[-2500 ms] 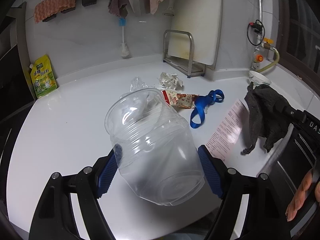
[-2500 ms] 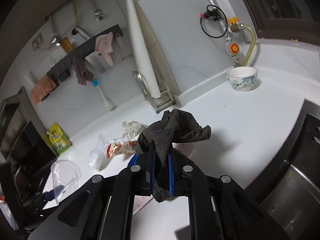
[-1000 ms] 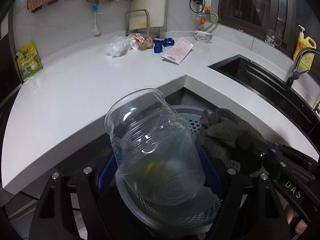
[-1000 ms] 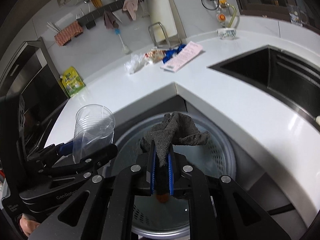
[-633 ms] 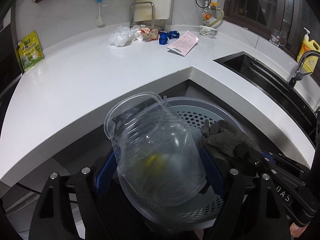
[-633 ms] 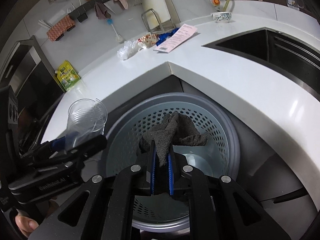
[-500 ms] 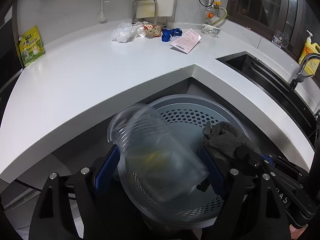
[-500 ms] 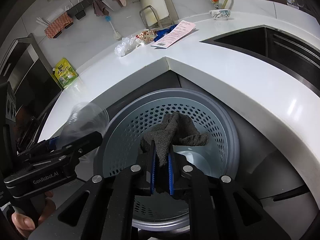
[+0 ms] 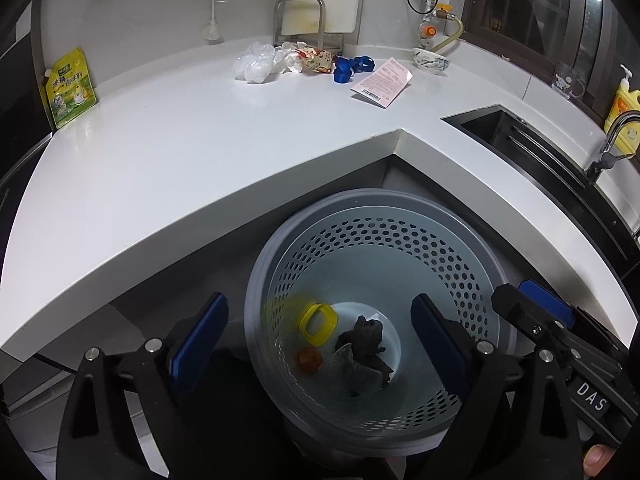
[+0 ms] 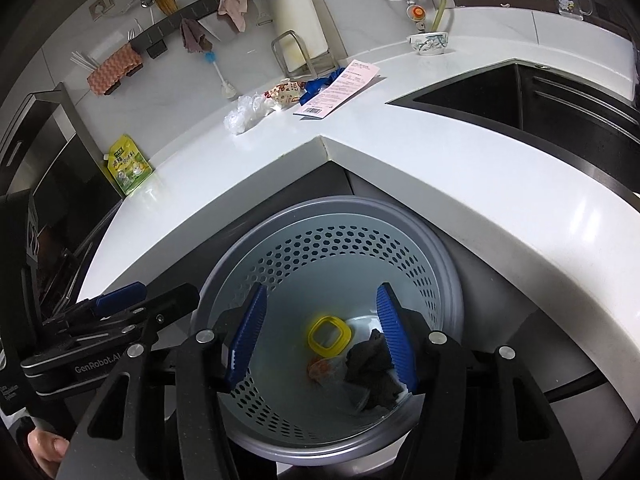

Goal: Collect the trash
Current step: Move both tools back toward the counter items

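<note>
Left wrist view shows both the left gripper [image 9: 318, 344] and right gripper [image 10: 320, 336] spread empty above the bin [image 9: 472, 248], where the dark rag [image 9: 366, 336] lies, so remaining counter wrappers [image 9: 316, 58] risk being overlooked.

Black left gripper [image 9: 320, 344] and right gripper [image 10: 320, 340] frames, ribbed blue pads [image 9: 198, 342], silver screws, white "DAS" and "GenRobot.AI" lettering; bare fingertips at lower corners.
</note>
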Demonstrator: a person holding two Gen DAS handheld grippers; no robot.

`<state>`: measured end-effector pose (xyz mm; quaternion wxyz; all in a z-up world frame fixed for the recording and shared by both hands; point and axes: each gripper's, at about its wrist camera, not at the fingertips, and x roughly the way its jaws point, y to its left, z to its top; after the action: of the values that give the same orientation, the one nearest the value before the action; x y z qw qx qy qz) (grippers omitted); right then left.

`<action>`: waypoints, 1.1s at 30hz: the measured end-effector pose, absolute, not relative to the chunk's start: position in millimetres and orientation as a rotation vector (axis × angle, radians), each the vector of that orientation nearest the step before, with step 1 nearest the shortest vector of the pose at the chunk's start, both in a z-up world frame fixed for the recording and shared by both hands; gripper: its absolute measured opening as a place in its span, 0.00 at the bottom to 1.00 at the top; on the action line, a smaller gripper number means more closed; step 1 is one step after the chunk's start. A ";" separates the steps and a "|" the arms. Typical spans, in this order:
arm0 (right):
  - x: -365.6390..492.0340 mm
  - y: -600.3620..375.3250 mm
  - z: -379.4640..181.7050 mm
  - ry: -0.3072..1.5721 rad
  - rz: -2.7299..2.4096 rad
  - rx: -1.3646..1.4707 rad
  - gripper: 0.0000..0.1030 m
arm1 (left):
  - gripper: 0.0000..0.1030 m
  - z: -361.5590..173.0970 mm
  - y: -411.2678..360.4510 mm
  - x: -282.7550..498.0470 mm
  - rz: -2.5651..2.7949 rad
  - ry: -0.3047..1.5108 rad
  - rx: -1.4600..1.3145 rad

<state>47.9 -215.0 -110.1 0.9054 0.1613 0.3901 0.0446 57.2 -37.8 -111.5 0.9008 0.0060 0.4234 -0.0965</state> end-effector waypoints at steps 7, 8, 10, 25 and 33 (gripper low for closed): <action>50.1 -214.9 -114.1 0.817 0.093 0.325 0.54 | 0.90 -112.4 -36.9 58.9 -0.185 0.876 0.023; 50.4 -214.8 -114.6 0.817 0.093 0.324 0.55 | 0.90 -112.5 -36.6 59.3 -0.183 0.876 0.023; 51.4 -215.1 -115.4 0.816 0.089 0.321 0.57 | 0.90 -113.0 -36.0 59.7 -0.183 0.877 0.020; 64.8 -226.1 -103.7 0.792 0.048 0.309 0.67 | 0.94 -98.6 -26.2 83.9 -0.140 0.818 0.011; 90.7 -222.6 -84.1 0.769 0.029 0.268 0.67 | 0.94 -75.5 -10.0 122.5 -0.139 0.762 -0.014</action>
<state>90.7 -222.6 -84.1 0.9182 0.1304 0.3738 0.0141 122.5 -10.0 -75.5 0.9258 -0.0067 0.3717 -0.0678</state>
